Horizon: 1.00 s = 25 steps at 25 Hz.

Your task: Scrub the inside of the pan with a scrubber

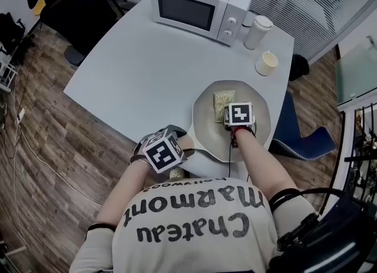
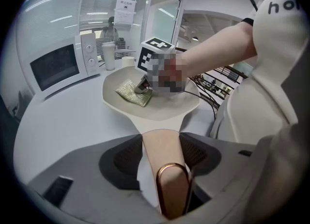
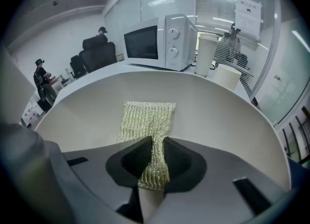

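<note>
A beige pan (image 1: pixel 259 125) sits at the near edge of the table, its pale handle (image 2: pixel 163 160) ending in a copper loop. My left gripper (image 2: pixel 162 145) is shut on that handle, a dark pad (image 2: pixel 123 160) against each side. In the head view the left gripper (image 1: pixel 181 145) is at the pan's near left. A gold mesh scrubber (image 3: pixel 147 116) lies flat on the pan's inside (image 3: pixel 227 116). My right gripper (image 3: pixel 154 154) is shut on the scrubber's near end, which is bunched between the pads. From above, the right gripper (image 1: pixel 228 114) is over the pan's middle and the scrubber (image 1: pixel 223 99) stretches away from it.
A white microwave (image 1: pixel 200 5) stands at the back of the grey table (image 1: pixel 141 71). A tall lidded cup (image 1: pixel 257 31) and a small cream cup (image 1: pixel 266 63) stand beyond the pan. A blue chair (image 1: pixel 306 139) is to the right and a dark chair (image 1: pixel 76 6) at the far left.
</note>
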### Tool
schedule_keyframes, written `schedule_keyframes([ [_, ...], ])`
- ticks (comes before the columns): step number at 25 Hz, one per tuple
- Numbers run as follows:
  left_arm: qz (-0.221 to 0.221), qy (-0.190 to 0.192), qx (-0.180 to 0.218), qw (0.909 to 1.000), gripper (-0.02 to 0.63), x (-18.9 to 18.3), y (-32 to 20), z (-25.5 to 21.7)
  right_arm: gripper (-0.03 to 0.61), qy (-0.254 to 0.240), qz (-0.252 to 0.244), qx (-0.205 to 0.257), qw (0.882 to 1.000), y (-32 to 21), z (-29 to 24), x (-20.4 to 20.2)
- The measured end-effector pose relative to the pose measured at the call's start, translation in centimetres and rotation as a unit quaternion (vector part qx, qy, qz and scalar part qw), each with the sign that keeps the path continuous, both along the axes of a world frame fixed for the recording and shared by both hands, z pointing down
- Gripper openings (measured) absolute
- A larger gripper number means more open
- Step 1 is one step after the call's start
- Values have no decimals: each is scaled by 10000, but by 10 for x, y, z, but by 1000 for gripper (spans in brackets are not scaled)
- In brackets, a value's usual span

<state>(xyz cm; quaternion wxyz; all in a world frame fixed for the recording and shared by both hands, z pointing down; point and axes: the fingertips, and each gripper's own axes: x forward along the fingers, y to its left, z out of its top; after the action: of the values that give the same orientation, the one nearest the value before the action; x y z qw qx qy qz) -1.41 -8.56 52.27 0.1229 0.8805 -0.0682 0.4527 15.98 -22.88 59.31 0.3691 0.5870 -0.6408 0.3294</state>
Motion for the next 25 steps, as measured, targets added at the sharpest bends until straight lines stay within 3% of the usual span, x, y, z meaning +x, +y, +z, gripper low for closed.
schedule_keyframes([
  [4,10,1,-11,10000,236,0,1,0,64,402,10,1,9992,-1,0,23],
  [8,13,7,-20,10000,236,0,1,0,63,336,439,-285,9981,13,0,39],
  [13,4,0,-40,10000,236,1,1,0,63,696,287,5,9972,1,-1,57],
  [25,10,-3,-17,10000,236,0,1,-1,64,1630,117,-204,9863,14,-8,76],
])
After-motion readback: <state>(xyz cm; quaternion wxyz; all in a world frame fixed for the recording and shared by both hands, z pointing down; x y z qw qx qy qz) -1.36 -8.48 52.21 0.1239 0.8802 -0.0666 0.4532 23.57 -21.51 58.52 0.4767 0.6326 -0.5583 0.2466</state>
